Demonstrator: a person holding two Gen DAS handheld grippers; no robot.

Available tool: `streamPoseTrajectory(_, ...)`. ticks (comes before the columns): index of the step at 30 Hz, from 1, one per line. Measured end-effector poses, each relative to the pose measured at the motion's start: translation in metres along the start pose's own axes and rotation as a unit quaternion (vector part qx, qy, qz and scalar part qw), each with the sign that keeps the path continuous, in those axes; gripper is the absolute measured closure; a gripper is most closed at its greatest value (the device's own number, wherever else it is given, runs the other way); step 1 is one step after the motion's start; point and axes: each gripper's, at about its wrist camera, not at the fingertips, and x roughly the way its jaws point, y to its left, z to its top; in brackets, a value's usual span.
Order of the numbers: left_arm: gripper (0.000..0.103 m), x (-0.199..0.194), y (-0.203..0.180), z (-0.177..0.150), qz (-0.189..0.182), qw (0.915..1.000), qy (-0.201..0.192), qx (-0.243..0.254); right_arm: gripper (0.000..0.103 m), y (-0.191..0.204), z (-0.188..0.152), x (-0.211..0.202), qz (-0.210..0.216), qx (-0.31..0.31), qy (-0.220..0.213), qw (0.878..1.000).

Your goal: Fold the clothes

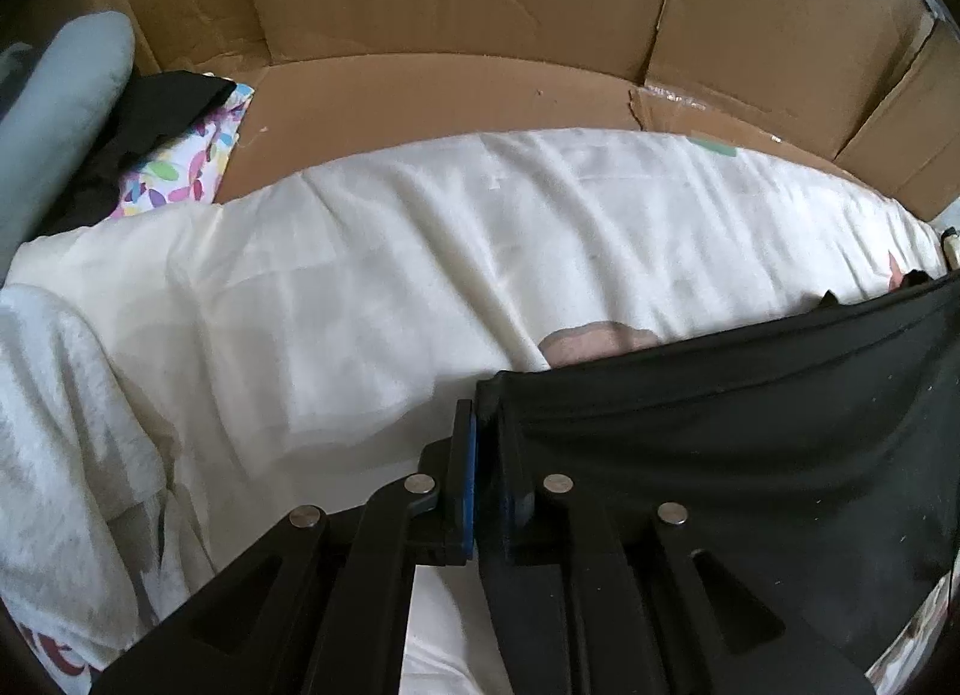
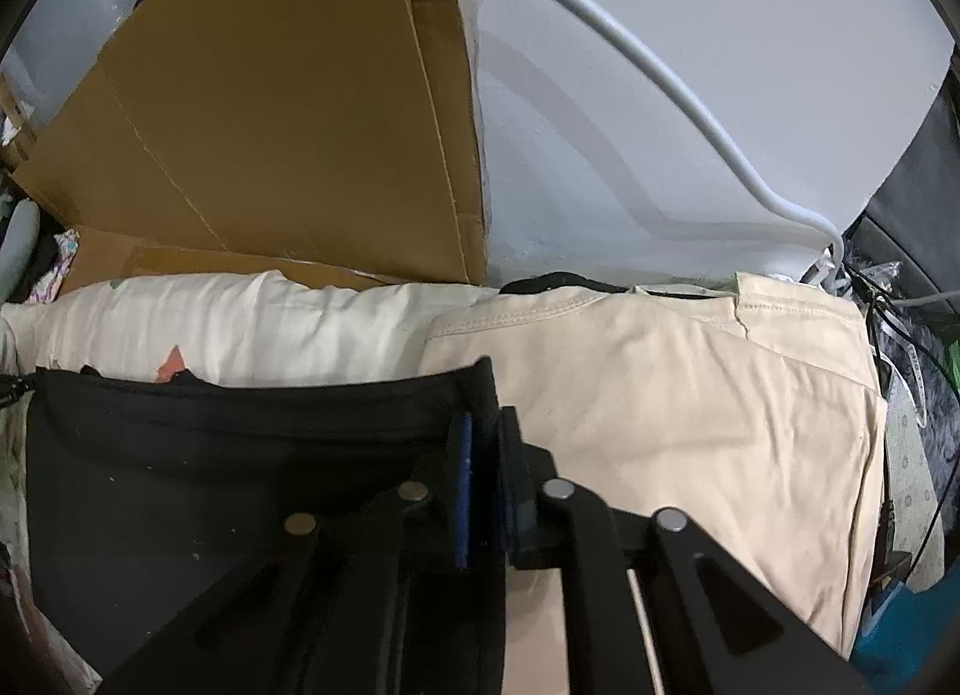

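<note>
The black garment (image 1: pixel 720 455) hangs stretched between 2 grippers above a cream sheet (image 1: pixel 360 287). The left gripper (image 1: pixel 485 425) pinches its left corner, fingers closed on the cloth; the right gripper (image 2: pixel 487 443) pinches its right corner likewise. A beige garment (image 2: pixel 690 395) lies just beside it, with cardboard (image 1: pixel 450 5) standing behind.

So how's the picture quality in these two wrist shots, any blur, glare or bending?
Left wrist view: soft focus, strong fisheye bowing the cardboard, dim even light, no glare. Right wrist view: brighter; the white cable casts a soft shadow on the wall; dark corners in both.
</note>
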Motion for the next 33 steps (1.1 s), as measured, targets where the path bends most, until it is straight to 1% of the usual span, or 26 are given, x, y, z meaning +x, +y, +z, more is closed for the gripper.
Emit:
streamPoseTrajectory(1, 0.084, -0.003, -0.001, 0.0, 0.007, 1.0, -0.001, 0.0, 0.089, 0.002, 0.0, -0.005, -0.004, -0.002, -0.006, 1.0)
streamPoseTrajectory(2, 0.078, -0.008, -0.001, 0.002, 0.028, 0.9996, -0.003, 0.008, 0.088, 0.003, 0.001, -0.01, -0.005, -0.005, -0.013, 1.0)
streamPoseTrajectory(3, 0.069, -0.014, -0.002, 0.004, 0.049, 0.9986, -0.009, 0.017, 0.087, 0.005, 0.0, -0.015, -0.006, -0.009, -0.019, 1.0)
streamPoseTrajectory(4, 0.068, -0.02, -0.002, 0.003, 0.051, 0.9984, -0.016, 0.016, 0.086, 0.007, 0.0, -0.019, -0.008, -0.011, -0.025, 1.0)
streamPoseTrajectory(6, 0.068, -0.033, -0.005, 0.002, 0.038, 0.9988, -0.03, 0.01, 0.086, 0.011, -0.002, -0.027, 0.001, -0.009, -0.033, 0.999)
streamPoseTrajectory(10, 0.068, -0.05, -0.025, -0.005, 0.013, 0.9987, -0.047, 0.018, 0.086, 0.035, -0.009, -0.039, 0.047, -0.025, -0.04, 0.998)
streamPoseTrajectory(14, 0.068, -0.051, -0.057, -0.018, -0.02, 0.9983, -0.044, 0.034, 0.086, 0.066, -0.017, -0.035, 0.084, -0.039, -0.027, 0.995)
streamPoseTrajectory(17, 0.068, -0.043, -0.085, -0.028, -0.042, 0.9976, -0.035, 0.042, 0.086, 0.084, -0.022, -0.028, 0.097, -0.043, -0.018, 0.994)
streamPoseTrajectory(19, 0.068, -0.037, -0.101, -0.032, -0.051, 0.9968, -0.03, 0.055, 0.086, 0.096, -0.028, -0.023, 0.101, -0.048, -0.01, 0.994)
streamPoseTrajectory(23, 0.068, -0.027, -0.13, -0.04, -0.063, 0.9946, -0.026, 0.078, 0.086, 0.118, -0.041, -0.015, 0.112, -0.054, 0.001, 0.992)
streamPoseTrajectory(25, 0.068, -0.022, -0.141, -0.044, -0.065, 0.994, -0.024, 0.084, 0.086, 0.128, -0.047, -0.005, 0.109, -0.06, 0.011, 0.992)
streamPoseTrajectory(28, 0.068, -0.012, -0.153, -0.046, -0.058, 0.9936, -0.023, 0.094, 0.086, 0.136, -0.053, 0.006, 0.106, -0.061, 0.021, 0.992)
streamPoseTrajectory(33, 0.068, 0.003, -0.162, -0.041, -0.045, 0.9945, -0.026, 0.091, 0.086, 0.14, -0.054, 0.027, 0.095, -0.051, 0.034, 0.994)
